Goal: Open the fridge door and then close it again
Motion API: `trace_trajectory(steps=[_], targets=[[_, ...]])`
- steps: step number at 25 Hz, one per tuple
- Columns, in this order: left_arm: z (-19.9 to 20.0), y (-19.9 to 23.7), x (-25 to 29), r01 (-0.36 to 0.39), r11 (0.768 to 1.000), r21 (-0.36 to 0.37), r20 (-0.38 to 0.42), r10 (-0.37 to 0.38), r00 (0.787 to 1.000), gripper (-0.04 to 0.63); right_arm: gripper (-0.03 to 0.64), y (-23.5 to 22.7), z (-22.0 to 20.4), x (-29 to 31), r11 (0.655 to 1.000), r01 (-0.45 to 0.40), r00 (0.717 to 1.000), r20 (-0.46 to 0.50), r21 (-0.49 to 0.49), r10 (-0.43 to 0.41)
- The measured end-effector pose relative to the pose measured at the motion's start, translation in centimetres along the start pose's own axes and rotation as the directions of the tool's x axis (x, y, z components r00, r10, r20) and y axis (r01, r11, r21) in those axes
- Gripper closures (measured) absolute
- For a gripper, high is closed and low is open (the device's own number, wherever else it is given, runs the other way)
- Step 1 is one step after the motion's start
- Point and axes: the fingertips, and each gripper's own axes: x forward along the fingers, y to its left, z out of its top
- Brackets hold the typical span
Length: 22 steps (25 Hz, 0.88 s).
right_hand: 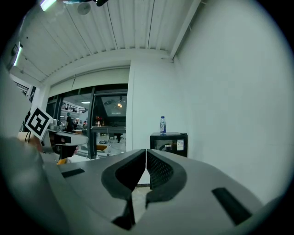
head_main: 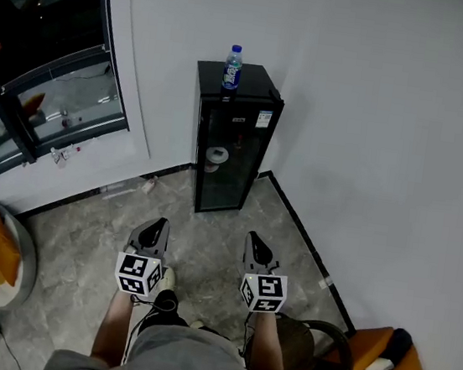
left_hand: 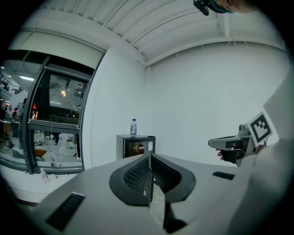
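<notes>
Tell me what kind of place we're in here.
Likely an office or lounge corner, not a kitchen: a small black glass-door fridge stands alone against a bare white wall, a water bottle on top, beside a large dark-framed window, on a stone-look floor.

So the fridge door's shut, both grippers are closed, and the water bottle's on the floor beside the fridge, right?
Not quite. The head view shows the water bottle standing on top of the fridge, not on the floor. The rest holds: door shut, left gripper and right gripper closed.
</notes>
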Motion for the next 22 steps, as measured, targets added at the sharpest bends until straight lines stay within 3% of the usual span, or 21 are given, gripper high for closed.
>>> trace_trajectory(steps=[7,22], targets=[[0.0,2.5,5.6,0.019,1.0,-0.007,-0.013,-0.019,1.0,0.577,0.592,-1.6,0.2,5.6,1.0,0.009,1.0,0.003,-0.007,-0.009],[3.8,10.8,22.8,0.111,0.994,-0.004,-0.023,-0.111,0.994,0.577,0.592,-6.9,2.0,20.3,0.993,0.121,0.992,-0.026,0.003,-0.121]])
